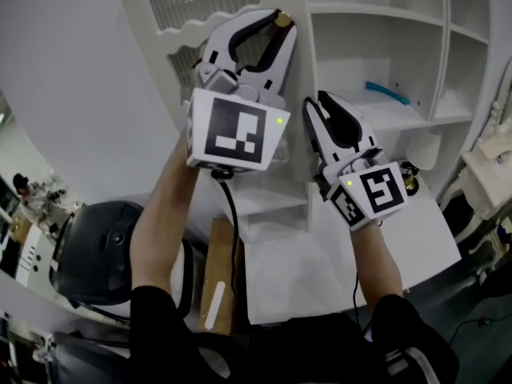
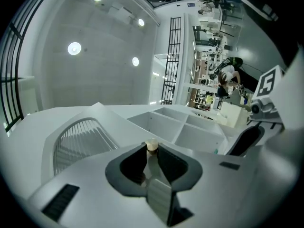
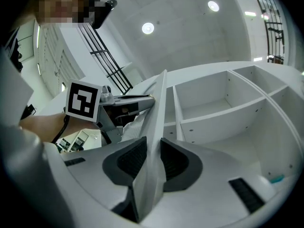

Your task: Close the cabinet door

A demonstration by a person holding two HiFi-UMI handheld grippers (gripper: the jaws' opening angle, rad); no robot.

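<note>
The white cabinet [image 1: 376, 10] stands open, with bare shelves inside [image 3: 223, 108]. Its door [image 1: 172, 6] has a slatted arched panel [image 2: 80, 137] and swings out to the left. My left gripper [image 1: 260, 30] is shut on the door's free edge, and the small brass knob [image 2: 151, 145] sits right at its fingertips. Lower down the same edge, my right gripper [image 1: 318, 106] is shut on the door too; the thin panel edge [image 3: 159, 108] runs up between its dark pads [image 3: 130, 160]. A blue object [image 1: 388, 93] lies on a middle shelf.
A black rounded chair back [image 1: 104, 250] is at the lower left, with a wooden board [image 1: 218, 274] beside it. A white surface [image 1: 320, 270] lies below the cabinet. White clutter [image 1: 488, 166] stands at the right. A person sits at benches far off [image 2: 228, 75].
</note>
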